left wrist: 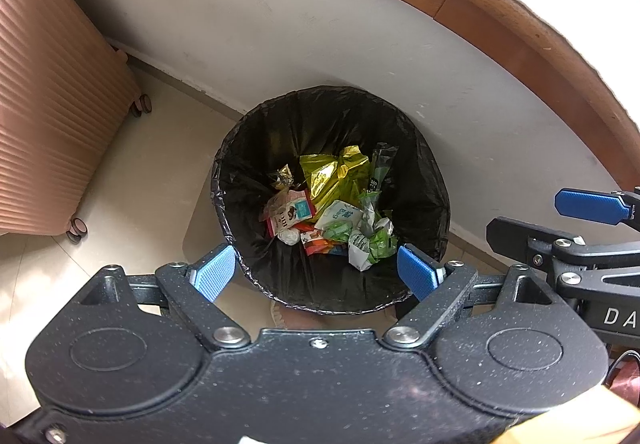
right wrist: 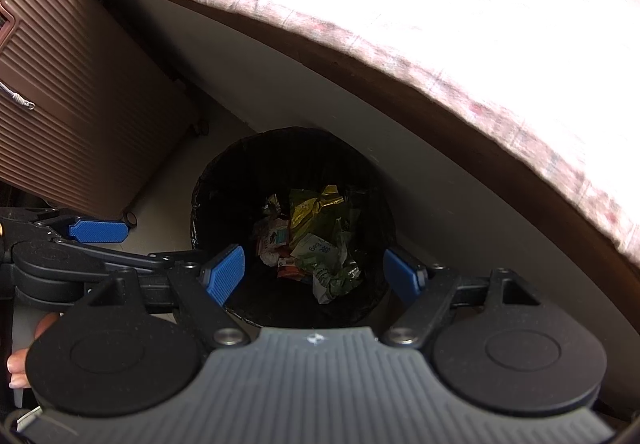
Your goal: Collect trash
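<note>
We've got both grippers over the bin [left wrist: 332, 199], left gripper [left wrist: 316, 270] and right gripper [right wrist: 314, 272] both spread wide and holding nothing. Trash pile [left wrist: 332, 211] of wrappers and crumpled paper sits at the bottom of the black liner [left wrist: 416, 179]. Looks mostly done to us; no loose trash visible on the floor [left wrist: 152, 171] beside the suitcase [left wrist: 48, 115].

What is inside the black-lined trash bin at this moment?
The trash bin holds loose wrappers: a gold-green foil bag, a white-green packet, a pink snack box, and crumpled paper. Whatever lies beneath this pile is covered. Both grippers' jaws are open and empty.
</note>
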Demonstrator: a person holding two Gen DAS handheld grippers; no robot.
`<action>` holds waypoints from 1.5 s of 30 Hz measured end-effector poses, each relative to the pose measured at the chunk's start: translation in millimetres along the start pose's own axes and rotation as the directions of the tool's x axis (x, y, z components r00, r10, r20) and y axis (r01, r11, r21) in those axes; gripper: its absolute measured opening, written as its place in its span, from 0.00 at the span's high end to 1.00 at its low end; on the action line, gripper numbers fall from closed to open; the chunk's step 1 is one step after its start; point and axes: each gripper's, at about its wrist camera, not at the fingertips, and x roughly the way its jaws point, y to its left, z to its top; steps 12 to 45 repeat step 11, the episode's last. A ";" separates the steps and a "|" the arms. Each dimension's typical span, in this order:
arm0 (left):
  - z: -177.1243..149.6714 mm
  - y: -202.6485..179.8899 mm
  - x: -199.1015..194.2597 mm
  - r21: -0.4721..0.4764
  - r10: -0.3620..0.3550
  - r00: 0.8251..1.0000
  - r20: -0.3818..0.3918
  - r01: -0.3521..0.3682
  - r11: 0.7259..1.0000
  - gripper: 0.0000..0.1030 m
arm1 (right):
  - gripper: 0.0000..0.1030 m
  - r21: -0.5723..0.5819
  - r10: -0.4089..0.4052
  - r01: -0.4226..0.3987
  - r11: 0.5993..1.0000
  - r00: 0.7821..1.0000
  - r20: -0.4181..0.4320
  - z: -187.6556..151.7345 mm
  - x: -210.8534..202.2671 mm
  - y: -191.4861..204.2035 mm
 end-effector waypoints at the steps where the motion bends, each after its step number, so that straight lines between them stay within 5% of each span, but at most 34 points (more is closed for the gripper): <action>1: 0.0 0.0 0.0 0.000 0.000 1.000 0.000 0.000 1.000 0.15 | 0.18 0.000 0.000 0.000 1.000 1.000 0.000 0.1 0.3 0.7; 45: -2.2 4.0 0.4 -0.004 -0.002 1.000 0.006 0.002 1.000 0.14 | 0.17 0.000 -0.001 0.001 1.000 1.000 0.000 0.2 0.3 1.2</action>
